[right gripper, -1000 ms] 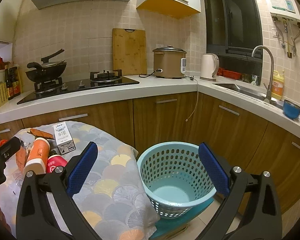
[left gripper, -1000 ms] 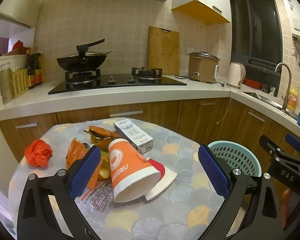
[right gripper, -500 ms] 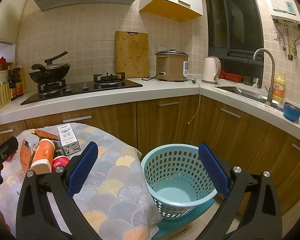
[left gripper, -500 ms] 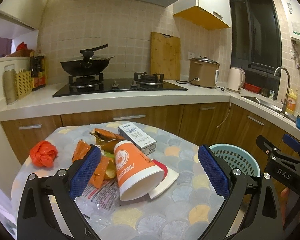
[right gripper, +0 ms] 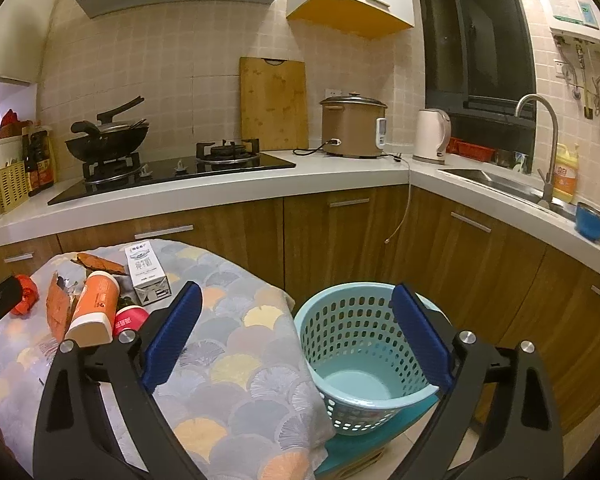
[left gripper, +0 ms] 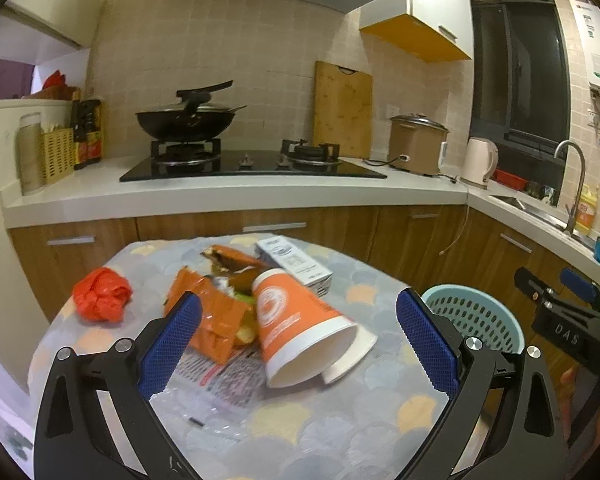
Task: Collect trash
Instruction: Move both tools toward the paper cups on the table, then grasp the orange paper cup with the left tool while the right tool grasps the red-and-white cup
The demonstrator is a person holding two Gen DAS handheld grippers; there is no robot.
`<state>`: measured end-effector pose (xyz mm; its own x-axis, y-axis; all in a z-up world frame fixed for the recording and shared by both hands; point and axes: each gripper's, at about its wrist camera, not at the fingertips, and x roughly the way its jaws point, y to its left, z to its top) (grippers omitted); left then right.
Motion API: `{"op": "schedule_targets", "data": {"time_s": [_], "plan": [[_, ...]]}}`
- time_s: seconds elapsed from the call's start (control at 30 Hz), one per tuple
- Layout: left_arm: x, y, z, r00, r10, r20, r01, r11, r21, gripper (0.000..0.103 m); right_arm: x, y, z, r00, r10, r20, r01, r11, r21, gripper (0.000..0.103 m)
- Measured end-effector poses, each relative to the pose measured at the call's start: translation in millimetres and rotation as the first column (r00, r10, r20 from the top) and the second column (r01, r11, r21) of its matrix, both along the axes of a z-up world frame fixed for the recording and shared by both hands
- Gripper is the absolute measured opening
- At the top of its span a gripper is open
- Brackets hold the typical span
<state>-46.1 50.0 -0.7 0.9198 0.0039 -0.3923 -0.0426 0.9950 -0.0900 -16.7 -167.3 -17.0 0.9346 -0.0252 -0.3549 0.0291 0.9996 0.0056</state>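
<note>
Our left gripper (left gripper: 298,334), jaws wide and empty, has backed away from the tipped orange paper cup (left gripper: 300,330) mid-tabletop, so no pickup has begun. Our right gripper (right gripper: 296,338) hovers spread and empty above the blue laundry-style basket (right gripper: 364,356) beside the table's right edge.

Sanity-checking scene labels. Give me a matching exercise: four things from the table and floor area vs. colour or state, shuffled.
Things:
1. paper cup
2. crumpled plastic bag
3. carton
4. basket

States:
a. perforated, pale blue, empty, beside the table
b. red, apart from the pile
c. orange, lying on its side
d. white and grey, behind the cup

Pairs: 1-c, 2-b, 3-d, 4-a
</note>
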Motion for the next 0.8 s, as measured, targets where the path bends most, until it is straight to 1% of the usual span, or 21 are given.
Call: {"op": "schedule_targets", "data": {"time_s": [0.1,0.27,0.37,0.53,0.6,0.7,0.8], "plan": [[1.1,9.0,-7.4,0.999,-0.009,-0.032,0.009,1.0,-0.004,0.095,5.0,8.1,-3.5,1.0,0.025,-0.016,-0.026,1.0,-0.006,0.084],[14.5,7.0,-24.7,0.995,-0.012,-0.098,0.014,1.0,0.021,0.094,11.9,25.0,-13.1,0.996,0.078,-0.048,-0.079,0.997,-0.024,0.074],[19.3,3.7,-35.4,0.992,-0.014,-0.122,0.019,0.999,0.041,0.092,14.5,32.7,-15.1,0.993,0.108,-0.055,-0.11,0.993,-0.031,0.072],[32.4,-6.4,-46.1,0.989,-0.01,-0.148,0.024,0.995,0.099,0.089,15.7,39.2,-15.9,0.99,0.131,-0.05,-0.134,0.99,-0.043,0.072],[40.9,-9.5,-51.6,0.985,-0.006,-0.171,0.027,0.993,0.119,0.081,17.6,38.3,-16.9,0.989,0.138,-0.057,-0.14,0.989,-0.04,0.072],[53.2,-13.2,-58.4,0.98,-0.003,-0.199,0.031,0.99,0.141,0.074,23.0,39.0,-21.7,0.983,0.165,-0.081,-0.167,0.986,-0.025,0.071],[62.1,-18.0,-64.8,0.976,0.017,-0.216,0.025,0.982,0.188,0.067,30.0,39.9,-28.4,0.974,0.194,-0.117,-0.197,0.98,-0.008,0.065]]}}
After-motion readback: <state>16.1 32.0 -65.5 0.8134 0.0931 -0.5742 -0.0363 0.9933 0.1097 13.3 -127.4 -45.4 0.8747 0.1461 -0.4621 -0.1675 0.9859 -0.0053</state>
